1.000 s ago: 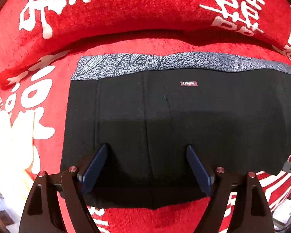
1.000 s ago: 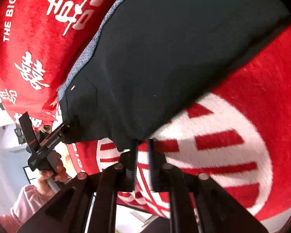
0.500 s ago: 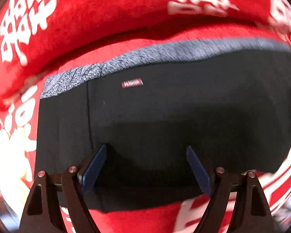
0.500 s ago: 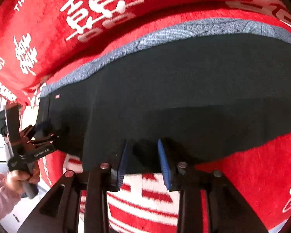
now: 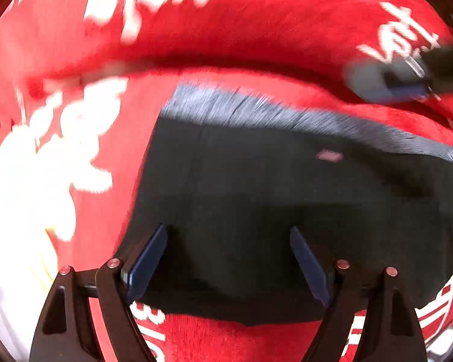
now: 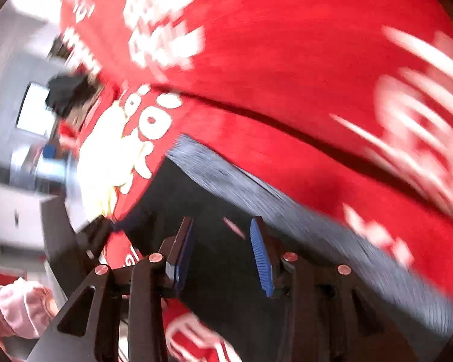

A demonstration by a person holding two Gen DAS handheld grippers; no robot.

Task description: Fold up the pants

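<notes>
Black folded pants lie flat on the red blanket, filling the lower centre of the left view. The left gripper hangs spread, empty, above them; the right gripper has just been opening, nothing between its pads, apparently letting go after a fold.

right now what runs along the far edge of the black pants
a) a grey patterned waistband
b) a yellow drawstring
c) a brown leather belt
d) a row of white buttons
a: in the left wrist view the black pants lie on the red blanket, and a grey patterned waistband borders their far edge; no buttons, drawstring or belt show.
</notes>
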